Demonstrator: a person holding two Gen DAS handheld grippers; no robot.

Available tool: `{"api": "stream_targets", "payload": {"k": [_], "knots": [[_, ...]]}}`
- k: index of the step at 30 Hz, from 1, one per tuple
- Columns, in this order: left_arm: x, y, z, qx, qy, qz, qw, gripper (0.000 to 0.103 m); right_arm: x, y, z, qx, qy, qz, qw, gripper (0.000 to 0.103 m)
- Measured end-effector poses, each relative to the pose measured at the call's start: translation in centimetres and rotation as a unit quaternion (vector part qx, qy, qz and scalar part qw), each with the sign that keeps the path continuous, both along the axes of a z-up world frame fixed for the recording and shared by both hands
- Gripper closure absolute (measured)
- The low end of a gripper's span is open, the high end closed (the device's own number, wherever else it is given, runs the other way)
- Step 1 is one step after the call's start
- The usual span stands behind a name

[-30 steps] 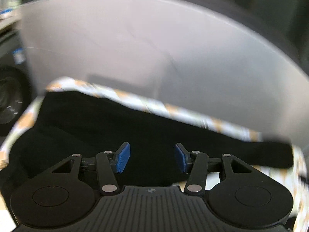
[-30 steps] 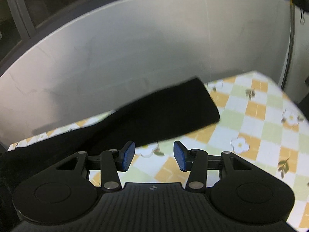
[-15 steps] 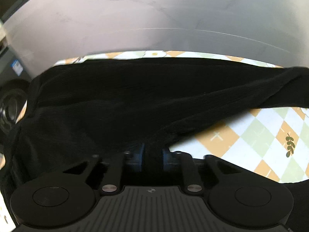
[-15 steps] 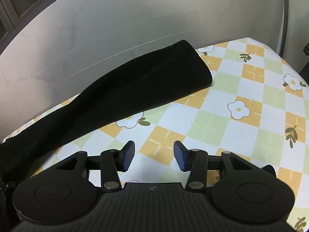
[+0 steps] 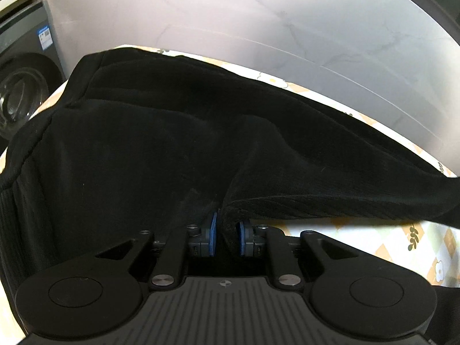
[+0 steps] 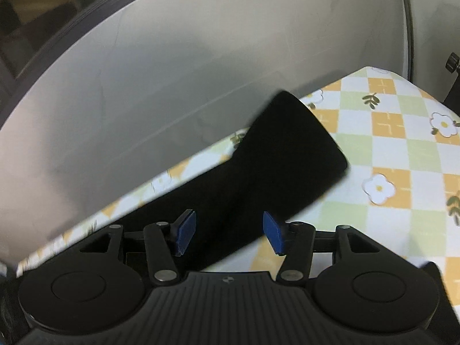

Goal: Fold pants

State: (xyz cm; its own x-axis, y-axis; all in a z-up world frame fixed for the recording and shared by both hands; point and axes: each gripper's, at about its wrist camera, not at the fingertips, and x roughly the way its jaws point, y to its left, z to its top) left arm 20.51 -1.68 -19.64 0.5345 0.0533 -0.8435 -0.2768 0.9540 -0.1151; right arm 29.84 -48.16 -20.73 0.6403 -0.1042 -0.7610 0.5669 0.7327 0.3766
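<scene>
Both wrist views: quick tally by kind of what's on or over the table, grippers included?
Black pants: 1
Checkered floral tablecloth: 1
Grippers: 2, the left gripper pinching the pants fabric, the right gripper with jaws opening over a pant leg, pads not touching it
Total: 4

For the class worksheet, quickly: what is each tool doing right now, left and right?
Left tool: closed on a fold of the black pants.
Right tool: open and opening wider, holding nothing; a pant leg lies beyond it.
</scene>
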Motion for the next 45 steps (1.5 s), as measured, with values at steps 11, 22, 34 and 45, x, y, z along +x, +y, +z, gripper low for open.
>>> {"api": "stream_targets", "payload": {"k": [11,22,34,45], "knots": [[3.1,1.9,0.4,-0.037,0.012,0.046,0.9982,0.087,4.2,-2.9,-2.6,-0.037,0.076,-0.092,0.992,0.042],[4.6,1.4,-0.5,-0.021,0.033,0.066,0.9970,0.087,-2.1,-6.4,-4.6,-0.023,0.034,-0.148,0.988,0.038],[5.0,1.4,-0.3,-0.021,0.048,0.106,0.9930,0.087,0.5,-7.8,-5.7,-0.027,0.052,-0.137,0.989,0.082],[4.5,2.6,1.0,-0.057,0.034,0.127,0.9897,0.090,-2.8,-8.6,9.3,-0.087,-0.186,-0.070,0.976,0.087]]}}
